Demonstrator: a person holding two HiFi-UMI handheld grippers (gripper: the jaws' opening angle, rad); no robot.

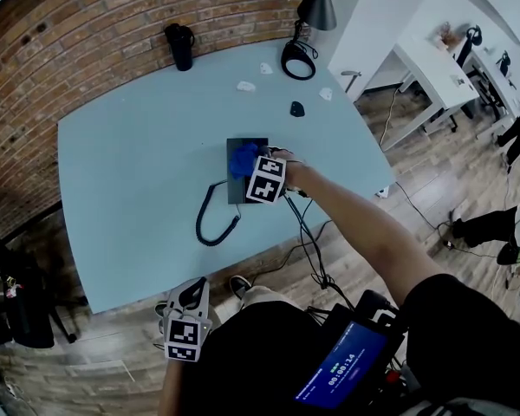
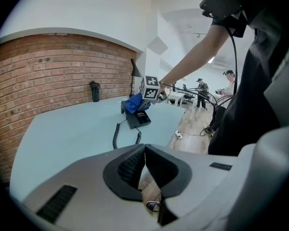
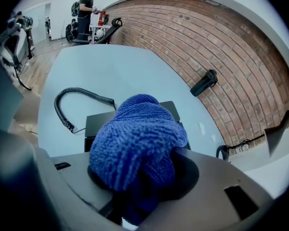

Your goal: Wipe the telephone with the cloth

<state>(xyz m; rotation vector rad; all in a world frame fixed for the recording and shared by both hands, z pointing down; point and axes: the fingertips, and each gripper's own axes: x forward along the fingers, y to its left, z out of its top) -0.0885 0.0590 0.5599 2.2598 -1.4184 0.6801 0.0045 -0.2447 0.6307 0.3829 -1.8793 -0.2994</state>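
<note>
Right tool pinching the blue cloth, which bulges out in a bunch from between its jaws and is held at the far end of the black telephone. The telephone lies near the middle of the pale blue surface; its coiled cord loops toward the near edge. Left tool, jaws pressed together with nothing between them, hangs off the surface's near edge, well apart from the telephone. A dark bottle stands at the far edge, beside the brick wall.
</note>
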